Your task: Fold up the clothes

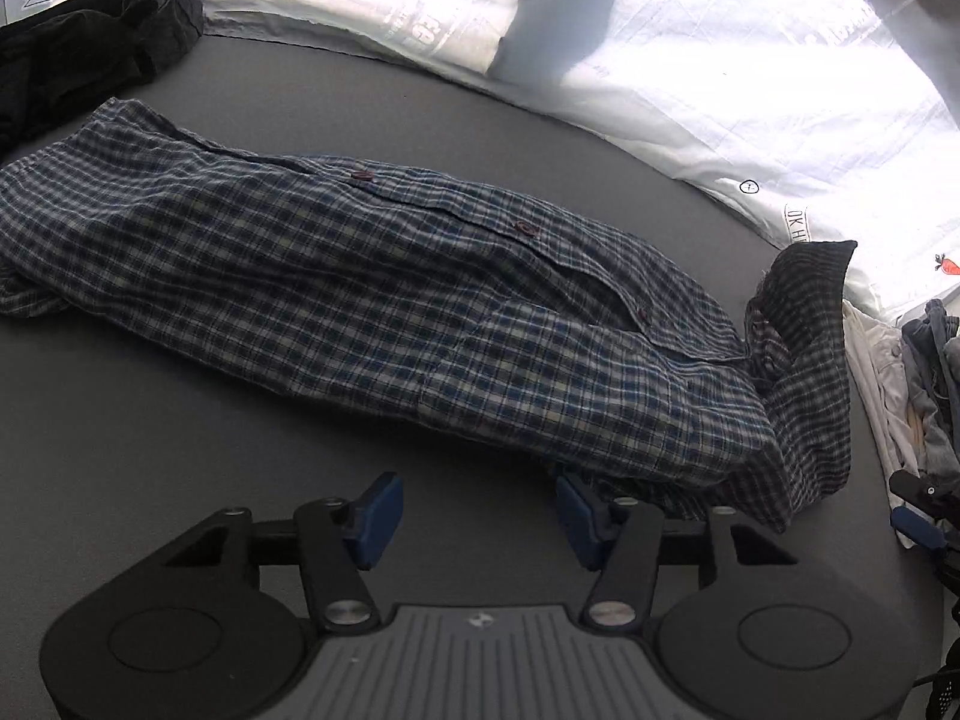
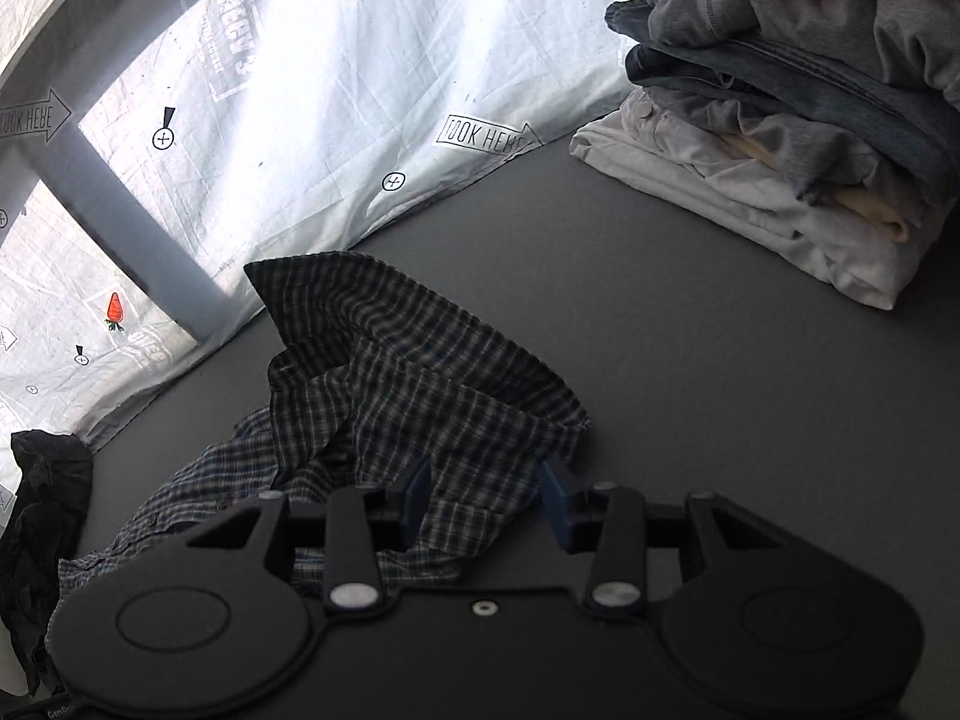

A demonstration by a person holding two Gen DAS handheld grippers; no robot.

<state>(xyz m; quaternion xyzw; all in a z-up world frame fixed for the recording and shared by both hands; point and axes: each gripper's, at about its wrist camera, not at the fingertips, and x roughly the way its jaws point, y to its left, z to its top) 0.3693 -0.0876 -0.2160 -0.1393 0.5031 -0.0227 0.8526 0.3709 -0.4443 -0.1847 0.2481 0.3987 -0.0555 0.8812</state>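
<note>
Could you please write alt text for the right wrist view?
The right gripper straddles a bunched fold of a plaid shirt on a grey table. A pile of folded clothes sits at far right, with a carrot-print sheet behind.

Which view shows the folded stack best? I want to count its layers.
The right wrist view: the folded stack sits in full sight on the grey surface, layers visible. The left wrist view shows only a sliver of it at the right edge.

"LOOK HERE" on white sheet [image 2: 336, 120]
</note>
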